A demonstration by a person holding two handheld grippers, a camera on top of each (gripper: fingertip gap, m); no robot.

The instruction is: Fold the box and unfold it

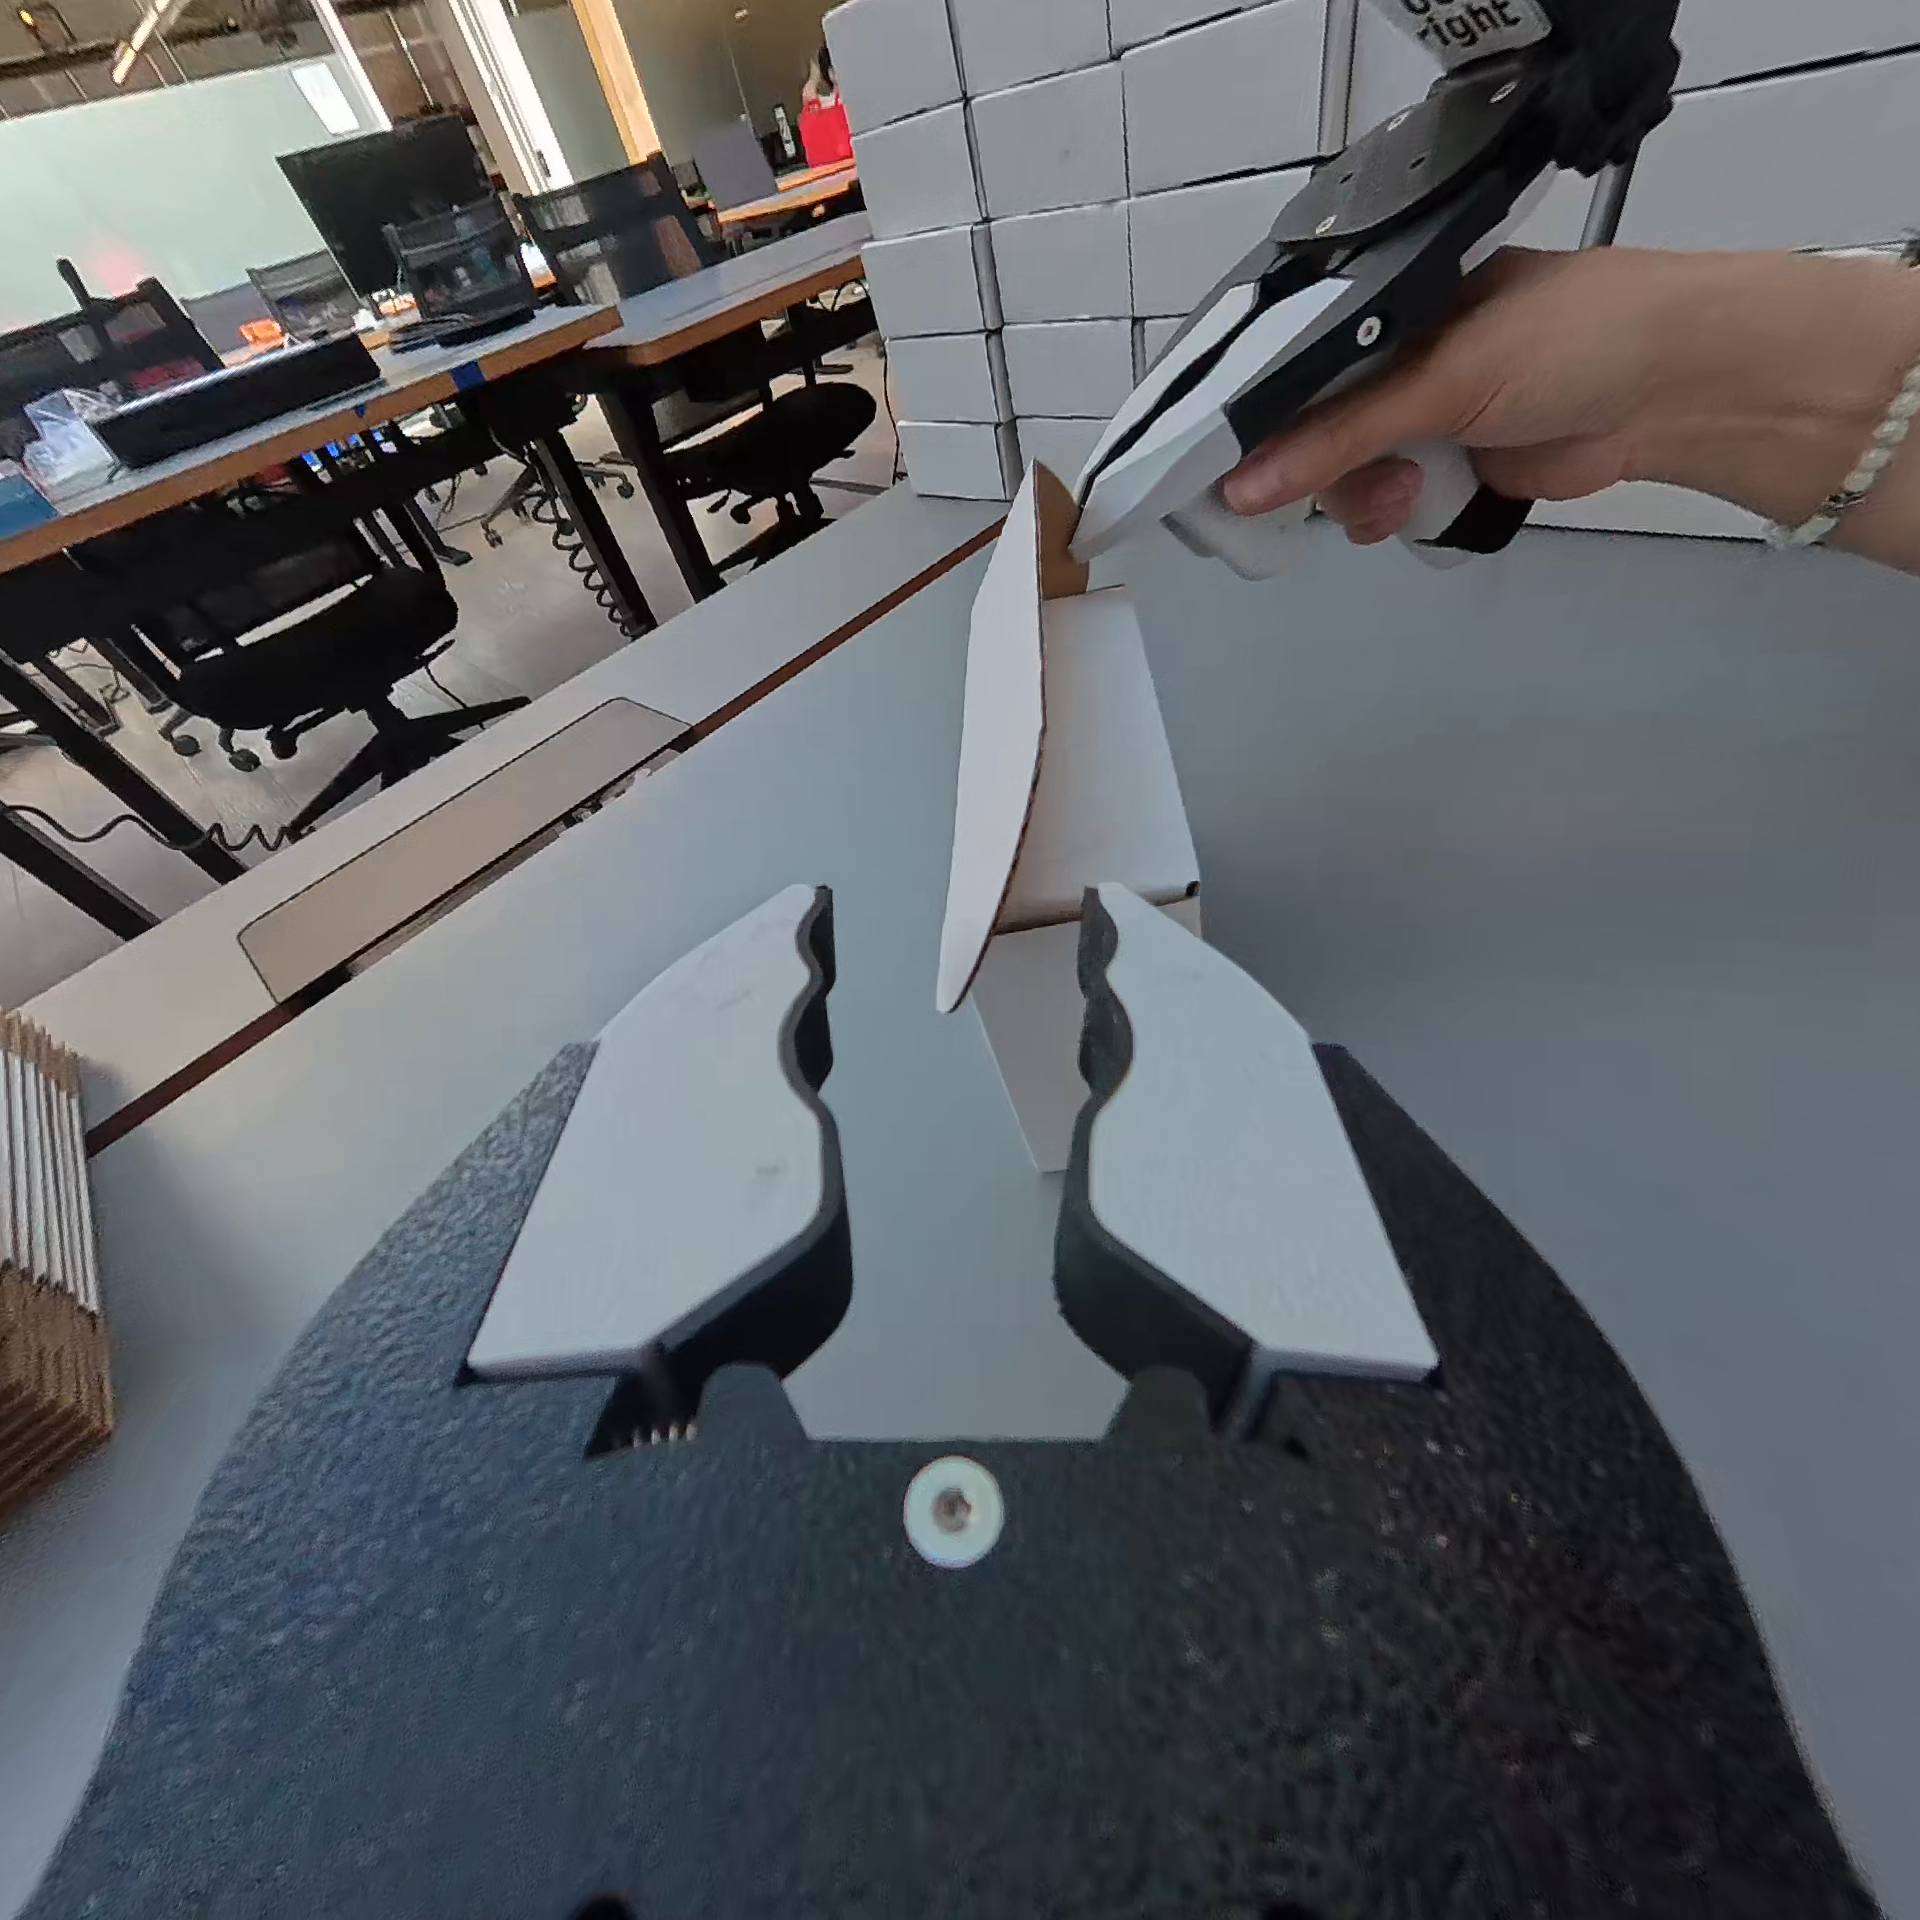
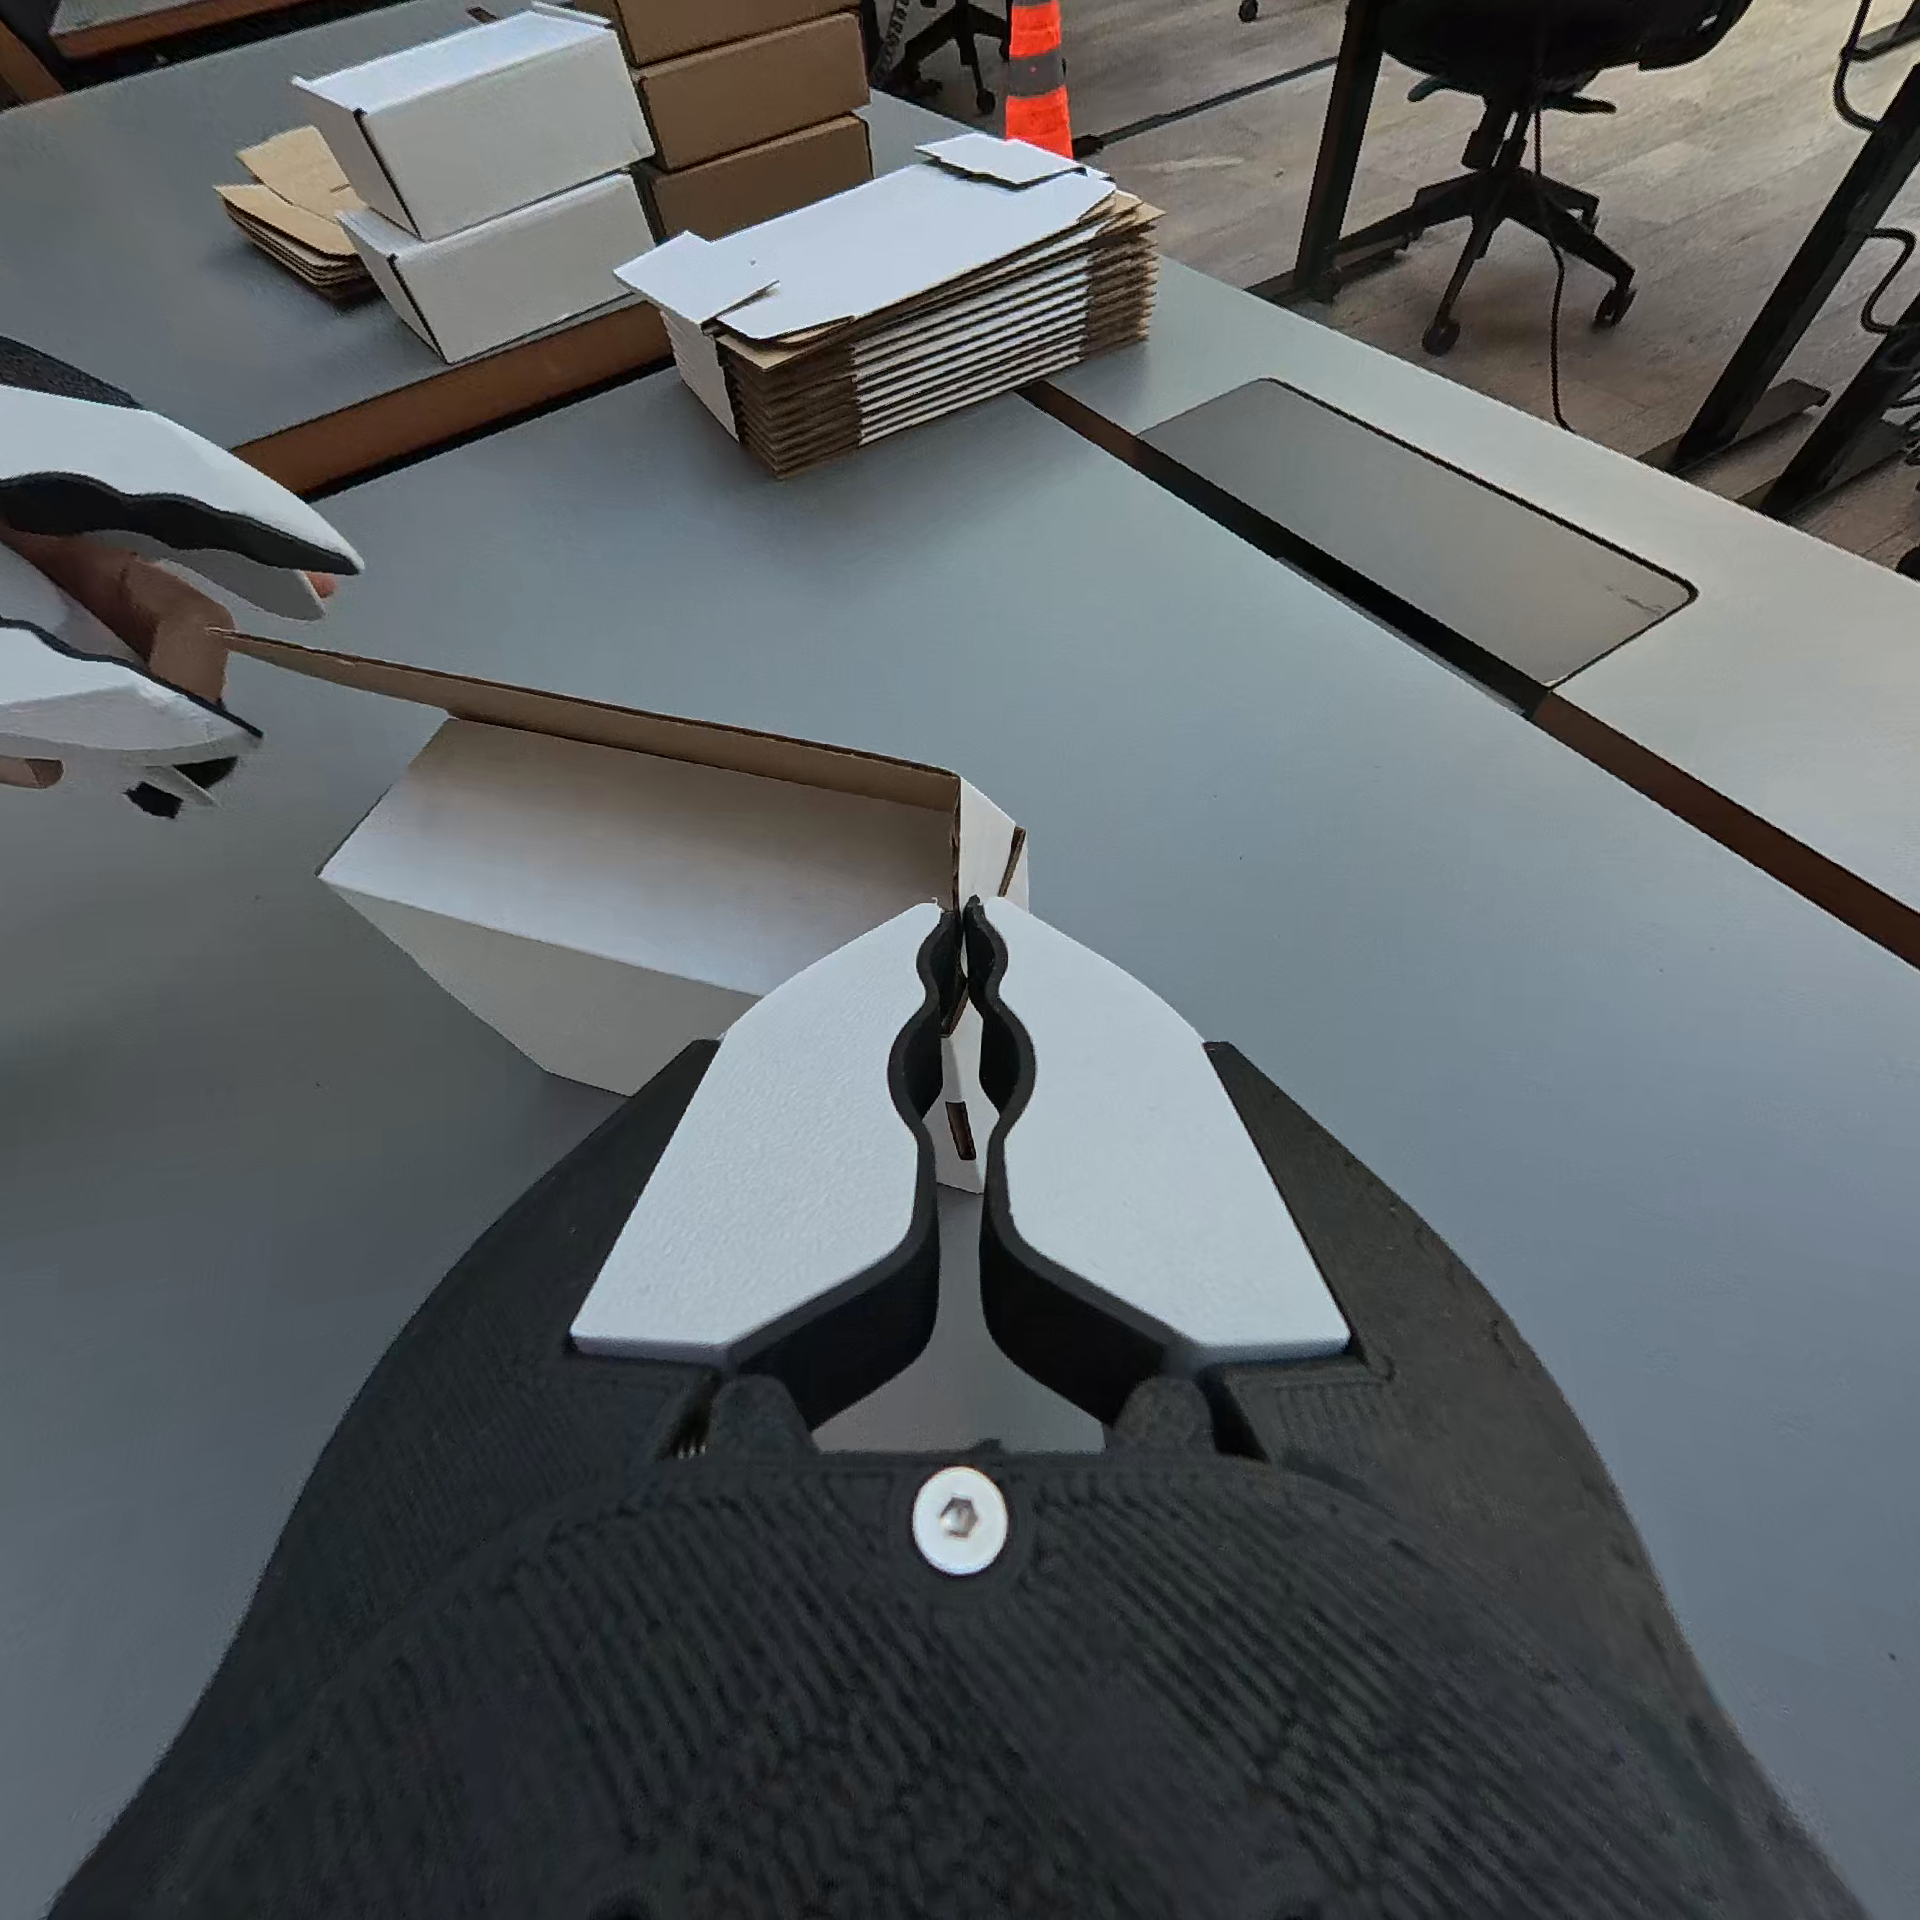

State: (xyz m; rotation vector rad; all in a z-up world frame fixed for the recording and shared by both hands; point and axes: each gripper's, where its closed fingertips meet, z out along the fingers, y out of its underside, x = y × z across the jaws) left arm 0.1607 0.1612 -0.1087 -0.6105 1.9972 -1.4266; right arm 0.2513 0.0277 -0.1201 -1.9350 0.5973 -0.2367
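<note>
Left wrist view: my left gripper (image 1: 956, 935) was spread apart and held nothing. The white cardboard box (image 1: 1101, 790) stood on the grey desk (image 1: 1558, 935) directly ahead of it, its long axis running away from me along the line of the fingers. The near end of the box sat just beyond the fingertips, with the raised lid flap (image 1: 997, 748) tilted over to the left of the body. At the far end, the right gripper (image 1: 1091, 520) came down from the upper right with its tips at the flap's top corner. I judged the left gripper the nearer one to the box's near end.

Right wrist view: my right gripper (image 2: 956, 914) was clenched on the box's end flap (image 2: 961, 1060), the thin card caught between the pads. From here the box (image 2: 623, 894) stretched off to the left, and the left gripper (image 2: 229, 655) waited gaping at the lid's far corner. A stack of flat blanks (image 2: 914, 343) lay well apart, farther back on the desk (image 2: 1351, 935).
</note>
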